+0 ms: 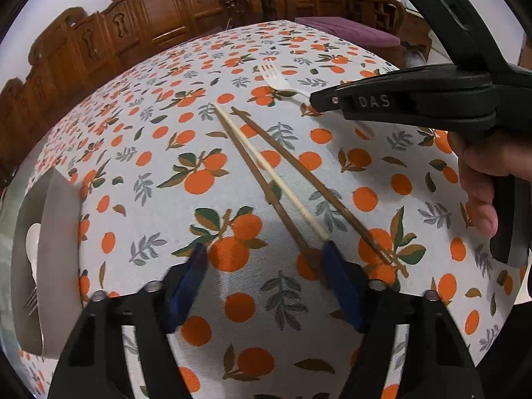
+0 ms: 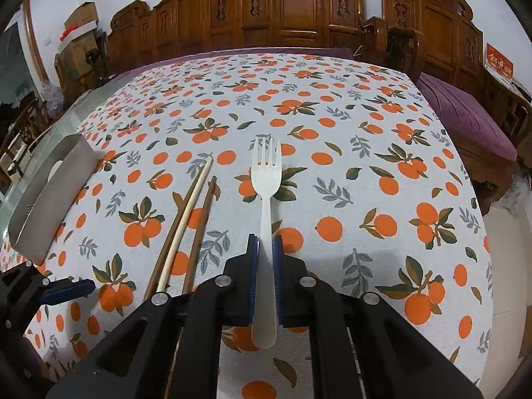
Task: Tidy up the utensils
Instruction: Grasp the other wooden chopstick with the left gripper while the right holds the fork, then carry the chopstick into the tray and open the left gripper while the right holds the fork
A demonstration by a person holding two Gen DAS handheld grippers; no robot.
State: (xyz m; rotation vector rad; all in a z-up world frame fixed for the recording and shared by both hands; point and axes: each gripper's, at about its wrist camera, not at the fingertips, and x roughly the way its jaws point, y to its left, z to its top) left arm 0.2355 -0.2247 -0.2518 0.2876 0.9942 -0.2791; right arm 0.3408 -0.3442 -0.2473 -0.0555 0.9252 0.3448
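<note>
A white plastic fork (image 2: 266,193) lies on the orange-print tablecloth, its handle between the blue pads of my right gripper (image 2: 265,259), which is shut on it. The fork's tines also show in the left wrist view (image 1: 274,74), with the right gripper (image 1: 319,101) over its handle. Three chopsticks, two brown (image 1: 266,186) and one pale (image 1: 266,163), lie side by side; in the right wrist view they (image 2: 186,229) lie left of the fork. My left gripper (image 1: 266,266) is open, its right pad at the pale chopstick's near end.
A grey metal utensil holder (image 1: 50,249) stands at the table's left edge, a white spoon and a fork inside; it also shows in the right wrist view (image 2: 50,196). Carved wooden chairs (image 2: 282,10) and a purple cushion (image 2: 465,116) surround the table.
</note>
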